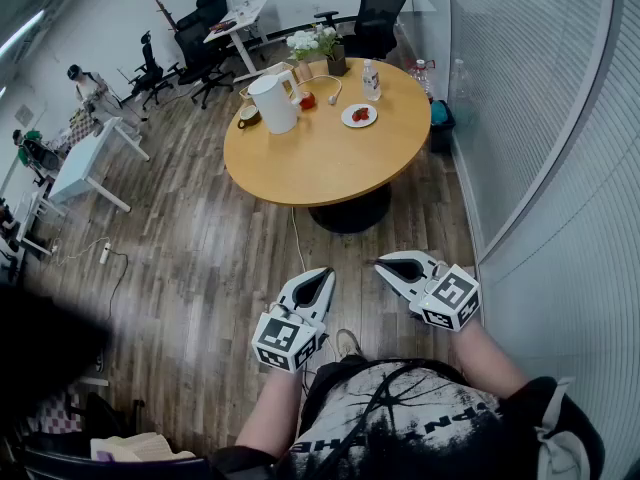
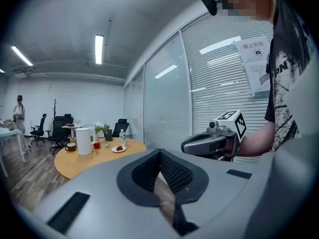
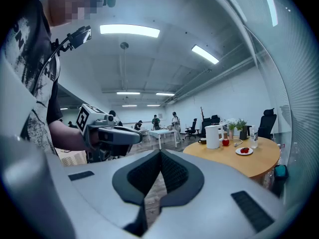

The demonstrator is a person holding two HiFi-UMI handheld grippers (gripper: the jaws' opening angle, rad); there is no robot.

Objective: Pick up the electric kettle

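A white electric kettle (image 1: 273, 103) stands upright at the far left of a round wooden table (image 1: 330, 158), well ahead of both grippers. It shows small in the left gripper view (image 2: 83, 141) and in the right gripper view (image 3: 213, 137). My left gripper (image 1: 326, 272) and right gripper (image 1: 381, 263) are held side by side above the wooden floor, close to my body and far from the table. Both have their jaws shut with nothing between them (image 2: 160, 151) (image 3: 160, 151). Each gripper appears in the other's view: the right gripper (image 2: 212, 142) and the left gripper (image 3: 112, 133).
On the table are a cup (image 1: 247, 116), a red apple (image 1: 308, 99), a plate (image 1: 359, 116) with red food, a water bottle (image 1: 371, 80) and a potted plant (image 1: 320, 43). A glass partition with blinds (image 1: 540, 118) runs along the right. Office chairs (image 1: 375, 13) and a white desk (image 1: 85, 163) stand beyond.
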